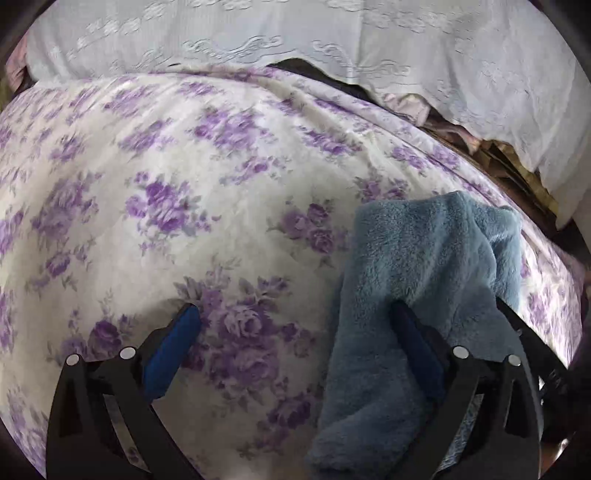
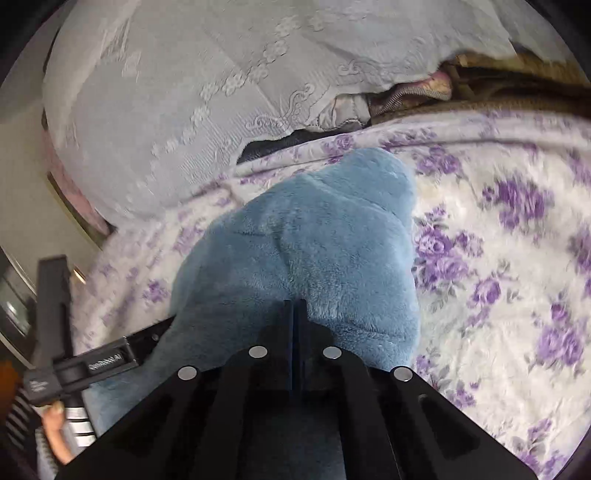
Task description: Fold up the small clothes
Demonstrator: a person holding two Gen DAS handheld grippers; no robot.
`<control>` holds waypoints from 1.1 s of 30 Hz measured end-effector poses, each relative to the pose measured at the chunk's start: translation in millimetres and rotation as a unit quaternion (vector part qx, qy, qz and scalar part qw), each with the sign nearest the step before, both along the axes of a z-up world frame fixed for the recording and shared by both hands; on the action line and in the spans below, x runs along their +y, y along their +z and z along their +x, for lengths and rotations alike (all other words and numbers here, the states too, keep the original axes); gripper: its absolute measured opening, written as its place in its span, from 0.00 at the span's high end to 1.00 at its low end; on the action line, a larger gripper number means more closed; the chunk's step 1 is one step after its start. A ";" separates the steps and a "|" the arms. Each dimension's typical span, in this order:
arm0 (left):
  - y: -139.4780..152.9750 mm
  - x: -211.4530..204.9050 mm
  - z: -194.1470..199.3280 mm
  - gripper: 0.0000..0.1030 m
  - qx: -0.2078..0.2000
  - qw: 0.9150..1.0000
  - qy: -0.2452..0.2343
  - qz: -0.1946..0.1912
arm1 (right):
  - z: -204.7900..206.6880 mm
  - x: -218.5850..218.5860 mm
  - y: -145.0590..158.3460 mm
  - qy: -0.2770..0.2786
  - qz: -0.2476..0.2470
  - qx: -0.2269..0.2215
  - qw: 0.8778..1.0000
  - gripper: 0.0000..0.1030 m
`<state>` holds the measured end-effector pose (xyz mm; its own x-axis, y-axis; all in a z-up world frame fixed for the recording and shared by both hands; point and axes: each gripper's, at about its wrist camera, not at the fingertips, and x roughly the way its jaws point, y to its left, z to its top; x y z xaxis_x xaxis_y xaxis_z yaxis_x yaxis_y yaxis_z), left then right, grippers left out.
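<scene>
Jaws first: your left gripper (image 1: 293,317) stands wide apart, its blue-padded fingers (image 1: 173,350) spread over the bed, and nothing sits between them. The blue fleece garment (image 1: 413,295) drapes over the right-hand finger of that pair, hiding most of its outer side, but the finger only carries the cloth; it does not pinch it.

Your right gripper (image 2: 294,314) has its jaws pressed together, and they are clamped on the near edge of the blue fleece garment (image 2: 306,243). From that pinch the fleece bulges away from you in a rounded, bunched heap, its far end reaching close to the edge of the floral cover.

In the right wrist view your left gripper's black body shows at the lower left, touching the fleece's left side, with your hand (image 2: 55,432) around its handle.

Beneath everything lies the bedspread (image 1: 184,184), white with purple roses, rumpled in soft folds. Beyond it, at the head of the bed, rests a pale embroidered pillow (image 1: 258,33). Between pillow and bedspread, some brown and pink bedding (image 2: 480,88) peeks out; you cannot tell what it is.
</scene>
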<state>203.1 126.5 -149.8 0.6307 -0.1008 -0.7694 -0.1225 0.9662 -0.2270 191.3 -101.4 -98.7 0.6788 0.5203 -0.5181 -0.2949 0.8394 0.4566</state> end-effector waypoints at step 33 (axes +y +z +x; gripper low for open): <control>32.9 -41.7 -148.0 0.05 -0.071 0.994 -0.003 0.083 | -155.5 -84.6 -33.9 -0.073 0.101 0.025 0.992 0.54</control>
